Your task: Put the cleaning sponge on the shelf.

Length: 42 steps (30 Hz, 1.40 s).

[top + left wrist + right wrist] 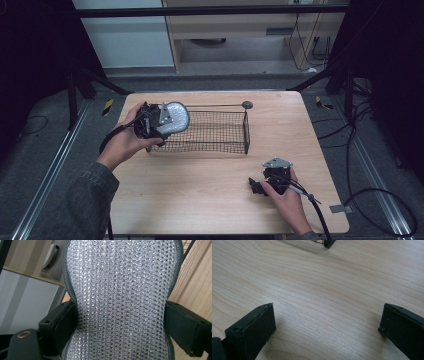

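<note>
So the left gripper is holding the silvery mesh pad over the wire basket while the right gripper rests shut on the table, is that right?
Not quite: the right gripper is open. The right gripper view shows its jaws standing wide apart with bare table between them. The rest holds: in the high view the left gripper grips the silvery mesh pad over the left end of the wire basket.

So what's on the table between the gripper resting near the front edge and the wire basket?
Nothing. In the high view, bare wood lies between the right gripper and the wire basket. The right gripper view shows the same.
</note>
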Available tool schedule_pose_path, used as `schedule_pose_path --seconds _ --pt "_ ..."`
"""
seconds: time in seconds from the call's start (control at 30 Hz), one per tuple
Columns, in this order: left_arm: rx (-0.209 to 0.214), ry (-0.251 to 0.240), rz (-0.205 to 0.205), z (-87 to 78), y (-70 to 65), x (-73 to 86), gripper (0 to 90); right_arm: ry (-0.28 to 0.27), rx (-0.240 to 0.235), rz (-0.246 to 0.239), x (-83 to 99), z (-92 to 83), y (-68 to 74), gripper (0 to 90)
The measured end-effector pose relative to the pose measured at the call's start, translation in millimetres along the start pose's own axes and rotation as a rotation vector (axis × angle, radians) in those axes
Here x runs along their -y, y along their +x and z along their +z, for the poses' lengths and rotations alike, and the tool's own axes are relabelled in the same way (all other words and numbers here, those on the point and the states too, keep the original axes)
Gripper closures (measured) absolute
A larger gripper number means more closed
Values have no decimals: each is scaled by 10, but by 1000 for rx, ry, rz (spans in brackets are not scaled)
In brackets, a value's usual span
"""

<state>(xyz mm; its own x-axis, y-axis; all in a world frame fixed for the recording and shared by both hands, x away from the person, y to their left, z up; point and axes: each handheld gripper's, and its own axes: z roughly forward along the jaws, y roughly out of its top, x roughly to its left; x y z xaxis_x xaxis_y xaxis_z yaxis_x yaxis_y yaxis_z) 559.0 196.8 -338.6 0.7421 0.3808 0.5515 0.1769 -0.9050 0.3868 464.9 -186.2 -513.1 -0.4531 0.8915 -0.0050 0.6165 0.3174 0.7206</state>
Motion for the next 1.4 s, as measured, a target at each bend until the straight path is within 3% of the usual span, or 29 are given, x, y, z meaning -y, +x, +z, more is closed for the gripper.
schedule_pose_path --seconds 0.37,0.63,1.4 --pt "30 11 31 190 83 -104 126 1 0 1 0 0 1 4" --pt "28 3 6 299 168 -109 124 0 0 2 -1 2 2 4" --pt "86 29 24 584 252 -87 122 -2 -1 -1 -3 4 -1 3"
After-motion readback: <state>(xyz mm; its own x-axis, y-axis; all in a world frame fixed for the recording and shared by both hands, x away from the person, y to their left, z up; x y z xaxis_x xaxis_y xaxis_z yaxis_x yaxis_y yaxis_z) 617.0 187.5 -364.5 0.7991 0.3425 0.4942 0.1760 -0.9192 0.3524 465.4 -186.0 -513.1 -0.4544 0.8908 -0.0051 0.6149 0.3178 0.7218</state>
